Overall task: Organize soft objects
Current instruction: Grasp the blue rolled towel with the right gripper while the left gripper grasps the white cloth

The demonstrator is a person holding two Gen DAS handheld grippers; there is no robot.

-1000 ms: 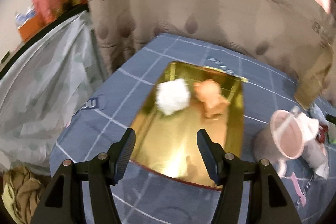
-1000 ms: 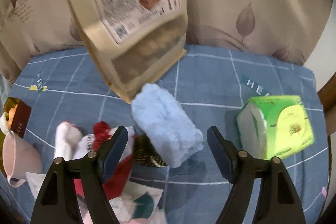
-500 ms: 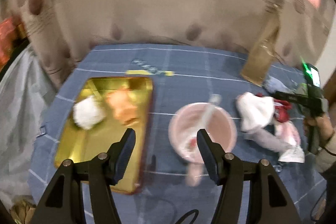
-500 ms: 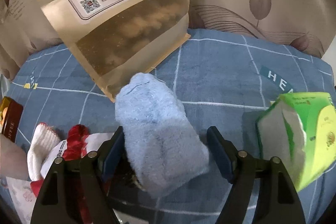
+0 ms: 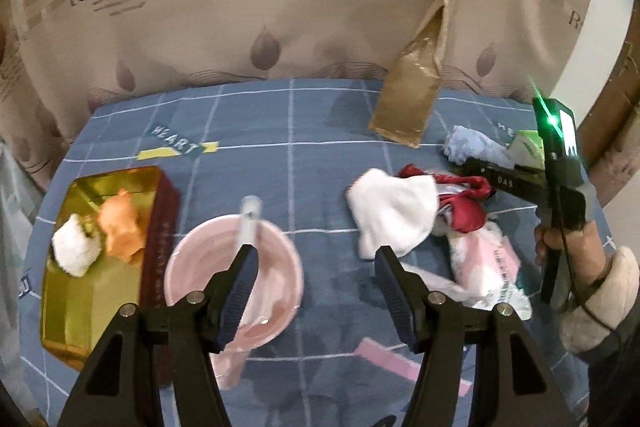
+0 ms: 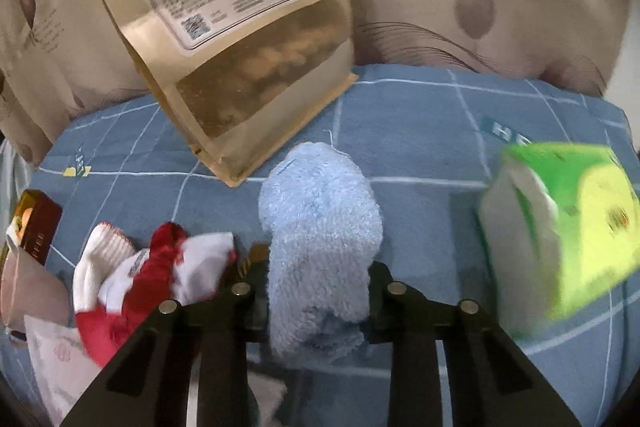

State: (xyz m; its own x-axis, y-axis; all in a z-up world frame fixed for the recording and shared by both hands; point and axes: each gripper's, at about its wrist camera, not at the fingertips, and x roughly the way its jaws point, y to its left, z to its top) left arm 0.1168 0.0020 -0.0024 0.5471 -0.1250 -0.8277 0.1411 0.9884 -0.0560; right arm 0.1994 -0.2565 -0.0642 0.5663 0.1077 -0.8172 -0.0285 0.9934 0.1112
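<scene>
The right claw (image 6: 318,287) is closing on the fluffy blue sock (image 6: 320,227), its jaws pressing into the sock's sides so the fabric is bulging between them, on the blue checked cloth (image 6: 420,131) covering the desk. Just behind the sock, a brown snack pouch (image 6: 224,27) is leaning against the curtain, and a green tissue pack (image 6: 560,223) is sitting to the right. The left claw (image 5: 314,269) is hanging spread wide and empty above a pink cup (image 5: 234,279). A gold tin (image 5: 76,299) at the left is holding a white plush (image 5: 74,249) and an orange plush (image 5: 122,223). White and red socks (image 5: 400,211) are lying heaped between cup and blue sock.
</scene>
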